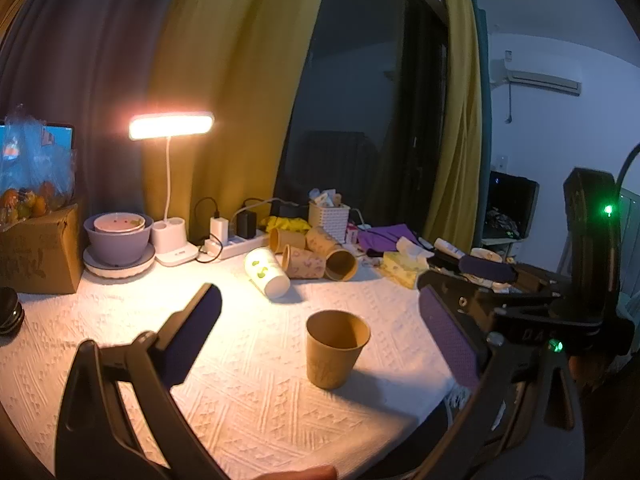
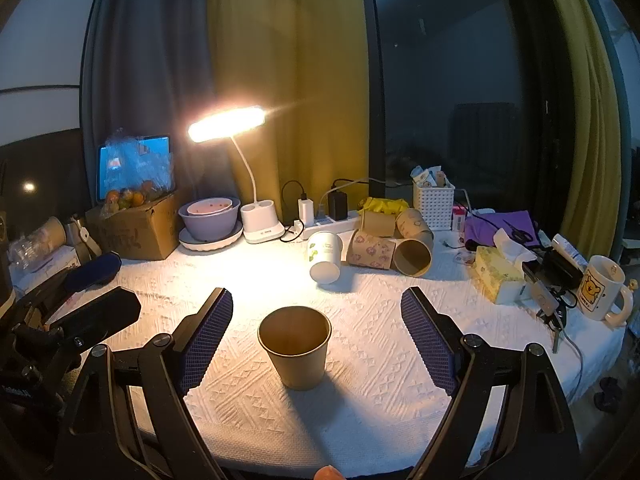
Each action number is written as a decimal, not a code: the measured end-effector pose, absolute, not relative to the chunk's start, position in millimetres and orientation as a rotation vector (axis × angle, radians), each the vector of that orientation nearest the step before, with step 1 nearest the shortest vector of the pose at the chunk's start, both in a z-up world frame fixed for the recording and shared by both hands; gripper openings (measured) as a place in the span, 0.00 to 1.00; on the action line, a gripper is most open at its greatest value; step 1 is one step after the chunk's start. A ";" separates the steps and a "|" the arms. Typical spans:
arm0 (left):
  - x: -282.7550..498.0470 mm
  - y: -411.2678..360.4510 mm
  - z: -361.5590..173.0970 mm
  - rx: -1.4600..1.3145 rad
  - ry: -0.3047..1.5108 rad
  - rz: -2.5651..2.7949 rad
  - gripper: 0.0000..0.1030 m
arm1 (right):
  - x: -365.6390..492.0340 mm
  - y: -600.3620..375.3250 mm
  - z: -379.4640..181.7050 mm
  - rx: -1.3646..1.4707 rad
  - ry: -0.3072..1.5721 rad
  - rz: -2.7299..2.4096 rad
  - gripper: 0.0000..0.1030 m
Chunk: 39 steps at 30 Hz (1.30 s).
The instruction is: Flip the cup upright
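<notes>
A table covered with a white textured cloth (image 2: 360,412) carries everything. Near its middle a brown paper cup (image 2: 295,351) stands upright, mouth up. Further back, a white paper cup with green leaf print (image 2: 324,256) lies on its side, just beside a group of brown printed paper cups (image 2: 390,246), also lying down. Along the back edge stand a white desk lamp (image 2: 260,224) (switched on), a white power strip (image 2: 332,224) and a lilac bowl on a white plate (image 2: 210,224). At the left sits a brown cardboard box (image 2: 134,232). At the right are a yellow tissue box (image 2: 496,276) and a white mug with a bear picture (image 2: 602,288).
</notes>
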<state>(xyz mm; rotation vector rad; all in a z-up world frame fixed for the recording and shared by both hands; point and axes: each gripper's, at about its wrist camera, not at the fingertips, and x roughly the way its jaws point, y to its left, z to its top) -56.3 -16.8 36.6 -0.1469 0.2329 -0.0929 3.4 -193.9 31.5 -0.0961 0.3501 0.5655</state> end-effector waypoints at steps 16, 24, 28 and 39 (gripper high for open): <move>-55.3 -17.3 34.6 -0.150 0.235 -0.091 0.97 | 3.7 -193.3 31.1 -0.097 0.351 0.565 0.86; -54.8 -18.0 34.5 -0.151 0.235 -0.089 0.97 | 3.5 -193.2 30.5 -0.098 0.353 0.566 0.86; -54.8 -18.4 32.7 -0.151 0.235 -0.089 0.97 | 3.6 -193.0 30.7 -0.098 0.352 0.565 0.86; -54.1 -19.2 32.7 -0.152 0.235 -0.087 0.97 | 4.3 -192.0 30.6 -0.098 0.355 0.566 0.86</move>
